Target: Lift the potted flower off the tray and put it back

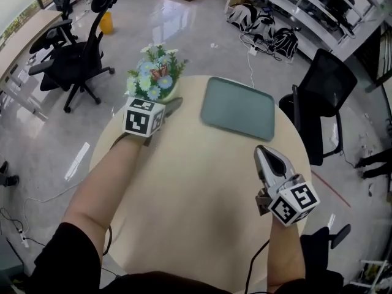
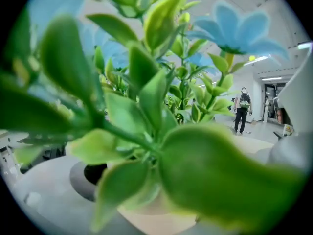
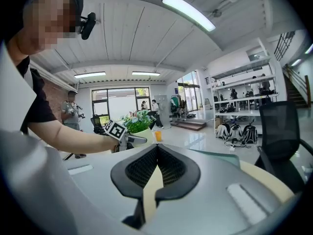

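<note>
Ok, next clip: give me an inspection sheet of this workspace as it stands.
Surface: round beige table.
Job's things: grey-green tray empty; potted flower off it, to its left near the table edge.
Clutter: nothing seen on the table.
Grippers: left gripper jaws around the pot, apparently clamped; right gripper jaws together, empty.
Cables: lead trails from the right gripper; floor cables near the shelves.
Surroundings: office chairs, bags under the shelves.
</note>
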`<state>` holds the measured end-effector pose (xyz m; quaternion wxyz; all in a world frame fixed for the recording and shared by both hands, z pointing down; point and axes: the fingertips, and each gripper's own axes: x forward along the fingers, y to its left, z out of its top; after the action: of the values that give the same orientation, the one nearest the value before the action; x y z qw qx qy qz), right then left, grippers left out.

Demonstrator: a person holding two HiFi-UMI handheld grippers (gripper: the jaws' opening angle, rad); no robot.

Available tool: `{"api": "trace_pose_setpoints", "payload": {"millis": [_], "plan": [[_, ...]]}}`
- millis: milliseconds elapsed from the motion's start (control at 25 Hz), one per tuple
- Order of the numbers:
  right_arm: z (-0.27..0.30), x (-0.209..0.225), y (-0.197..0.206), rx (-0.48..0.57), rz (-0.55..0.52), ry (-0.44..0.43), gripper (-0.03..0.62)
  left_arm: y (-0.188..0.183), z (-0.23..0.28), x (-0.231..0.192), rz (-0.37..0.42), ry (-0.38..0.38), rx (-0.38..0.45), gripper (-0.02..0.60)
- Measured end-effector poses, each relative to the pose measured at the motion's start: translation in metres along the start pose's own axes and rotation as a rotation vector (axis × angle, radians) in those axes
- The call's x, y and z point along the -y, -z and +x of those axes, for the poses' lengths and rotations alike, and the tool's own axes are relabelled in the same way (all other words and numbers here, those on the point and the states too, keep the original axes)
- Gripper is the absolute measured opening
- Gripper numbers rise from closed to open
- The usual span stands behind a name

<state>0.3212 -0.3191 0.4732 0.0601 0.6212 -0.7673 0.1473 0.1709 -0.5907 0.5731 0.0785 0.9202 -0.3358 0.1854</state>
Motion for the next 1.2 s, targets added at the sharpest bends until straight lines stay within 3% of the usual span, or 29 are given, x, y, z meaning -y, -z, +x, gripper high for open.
{"api": "trace_pose_setpoints", "payload": {"millis": [240, 560, 920, 1200], "plan": [[-0.049, 0.061, -0.001, 0.013, -0.017, 0.070, 0.014, -0.048, 0.054, 0.085, 0.051, 0.101, 0.013, 0.534], [-0.132, 0.138, 0.028, 0.023, 0.023, 0.201, 0.014, -0.063, 0.142, 0.190, 0.083, 0.195, -0.023, 0.534], [-0.220, 0.198, 0.082, 0.031, 0.094, 0.331, 0.014, -0.041, 0.220, 0.286, 0.140, 0.240, -0.081, 0.534], [-0.248, 0.221, 0.111, 0.046, 0.149, 0.382, 0.014, -0.009, 0.265, 0.324, 0.120, 0.240, -0.149, 0.534]]}}
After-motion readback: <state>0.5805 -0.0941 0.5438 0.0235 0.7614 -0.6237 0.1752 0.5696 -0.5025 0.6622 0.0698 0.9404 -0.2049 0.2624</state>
